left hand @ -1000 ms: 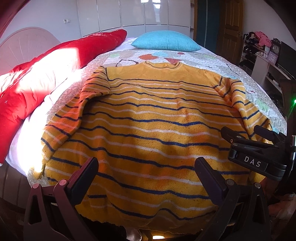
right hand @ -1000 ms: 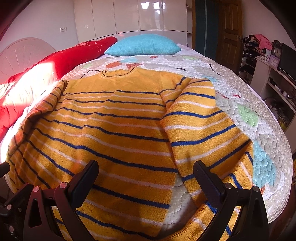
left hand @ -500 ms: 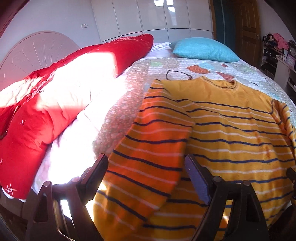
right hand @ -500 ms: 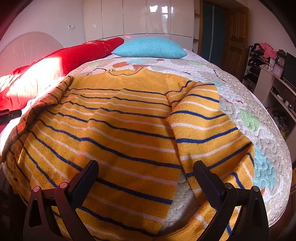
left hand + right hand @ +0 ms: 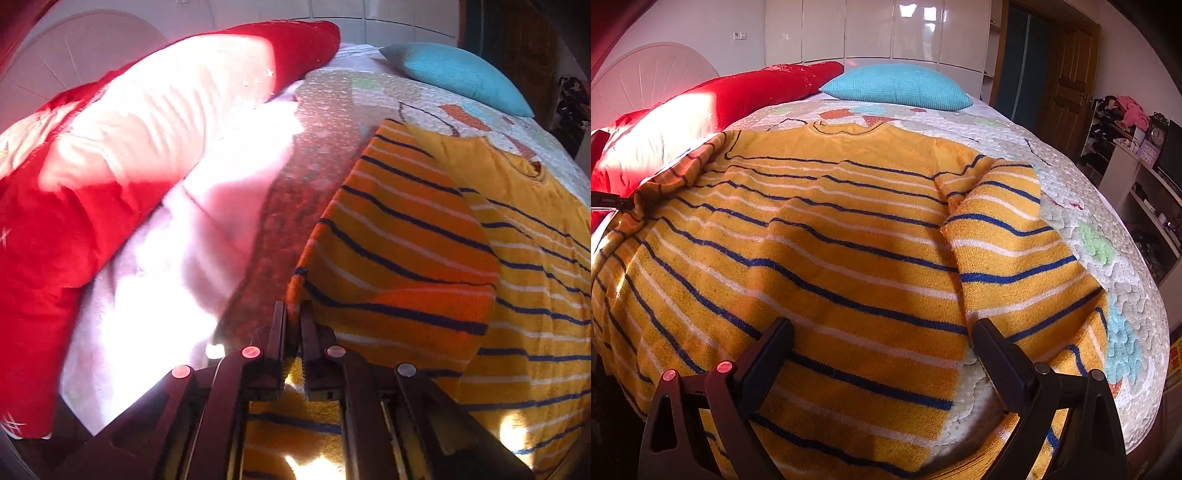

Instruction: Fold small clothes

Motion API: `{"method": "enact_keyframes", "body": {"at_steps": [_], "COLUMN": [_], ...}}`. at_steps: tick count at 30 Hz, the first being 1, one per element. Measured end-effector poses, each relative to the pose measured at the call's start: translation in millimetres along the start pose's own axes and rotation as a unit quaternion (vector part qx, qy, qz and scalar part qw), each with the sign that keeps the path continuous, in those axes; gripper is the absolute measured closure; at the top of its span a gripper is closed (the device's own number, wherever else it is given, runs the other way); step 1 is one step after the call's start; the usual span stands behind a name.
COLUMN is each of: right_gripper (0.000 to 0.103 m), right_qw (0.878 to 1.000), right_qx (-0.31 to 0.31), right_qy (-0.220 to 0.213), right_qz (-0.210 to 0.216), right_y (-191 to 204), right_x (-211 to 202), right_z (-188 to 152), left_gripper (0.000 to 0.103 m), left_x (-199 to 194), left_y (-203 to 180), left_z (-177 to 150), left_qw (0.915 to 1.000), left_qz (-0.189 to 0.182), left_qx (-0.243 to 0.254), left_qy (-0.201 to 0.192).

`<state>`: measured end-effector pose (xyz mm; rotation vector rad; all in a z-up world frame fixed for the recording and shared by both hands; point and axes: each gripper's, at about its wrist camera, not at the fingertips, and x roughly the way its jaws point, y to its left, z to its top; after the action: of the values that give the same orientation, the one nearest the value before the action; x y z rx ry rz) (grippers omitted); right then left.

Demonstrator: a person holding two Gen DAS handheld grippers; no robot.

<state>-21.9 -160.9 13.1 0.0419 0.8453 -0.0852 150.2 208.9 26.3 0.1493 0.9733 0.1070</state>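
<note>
- While the sweater [image 5: 827, 266] lay spread flat on the bed's quilt [image 5: 1100, 251], the left claw [image 5: 292, 314] was pressed together on the edge of its left sleeve [image 5: 399, 258].
- That sleeve lay folded over the sweater's body, beside a red duvet [image 5: 55, 229].
- The right claw [image 5: 882, 332] hovered spread wide over the sweater's lower part, gripping nothing.
- The right sleeve [image 5: 1008, 236] lay alongside the body on the quilt.
- A blue pillow [image 5: 897, 86] sat at the far end of the bed, beyond the collar.
</note>
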Motion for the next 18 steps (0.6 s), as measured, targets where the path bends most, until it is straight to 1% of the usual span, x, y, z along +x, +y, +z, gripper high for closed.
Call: {"method": "enact_keyframes", "body": {"at_steps": [2, 3, 5, 6, 8, 9, 10, 12, 13, 15, 17, 18], "right_gripper": [0.004, 0.004, 0.004, 0.005, 0.005, 0.005, 0.005, 0.005, 0.005, 0.005, 0.005, 0.005], "right_qw": [1.000, 1.000, 1.000, 1.000, 1.000, 0.999, 0.999, 0.998, 0.998, 0.997, 0.997, 0.997], "right_qx": [-0.004, -0.005, -0.008, -0.007, -0.001, 0.005, 0.011, 0.023, 0.025, 0.027, 0.026, 0.022], "right_qy": [-0.001, -0.001, -0.002, -0.005, -0.017, -0.026, -0.035, -0.053, -0.059, -0.067, -0.069, -0.067], "right_qz": [0.001, 0.001, 0.005, 0.010, 0.019, 0.024, 0.027, 0.028, 0.022, -0.001, -0.024, -0.042], "right_y": [3.3, 4.4, 4.2, 2.5, -5.7, -11.1, -17.9, -35.9, -45.6, -67.1, -90.7, -102.2], "right_x": [-0.2, -0.1, -1.3, -3.5, -12.0, -18.4, -24.6, -34.2, -36.2, -33.1, -20.7, -10.3], "right_z": [0.3, 0.5, 2.1, 4.2, 11.2, 15.7, 21.5, 35.8, 44.7, 65.9, 90.5, 103.6], "left_gripper": [0.097, 0.096, 0.093, 0.092, 0.082, 0.069, 0.054, 0.040, 0.036, 0.032, 0.031, 0.031], "left_x": [1.5, 1.8, -4.3, -11.9, -29.9, -40.8, -51.8, -73.2, -83.4, -99.8, -112.1, -116.7], "left_y": [18.1, 25.7, 35.9, 35.8, 28.2, 23.4, 16.9, 1.4, -5.9, -22.4, -40.7, -50.4], "left_z": [5.2, 7.0, 7.0, 5.6, 0.8, -1.7, -4.6, -9.4, -11.5, -14.6, -18.5, -20.2], "left_qw": [0.9985, 0.9977, 0.9982, 0.9984, 0.9986, 0.9985, 0.9981, 0.9962, 0.9951, 0.9929, 0.9902, 0.9886], "left_qz": [0.052, 0.062, 0.041, 0.026, 0.013, 0.005, -0.002, -0.022, -0.035, -0.060, -0.082, -0.094], "left_qx": [-0.017, -0.026, -0.045, -0.050, -0.041, -0.034, -0.029, -0.018, -0.010, 0.004, 0.016, 0.022], "left_qy": [-0.006, -0.005, -0.004, -0.013, -0.032, -0.042, -0.055, -0.082, -0.091, -0.103, -0.112, -0.116]}}
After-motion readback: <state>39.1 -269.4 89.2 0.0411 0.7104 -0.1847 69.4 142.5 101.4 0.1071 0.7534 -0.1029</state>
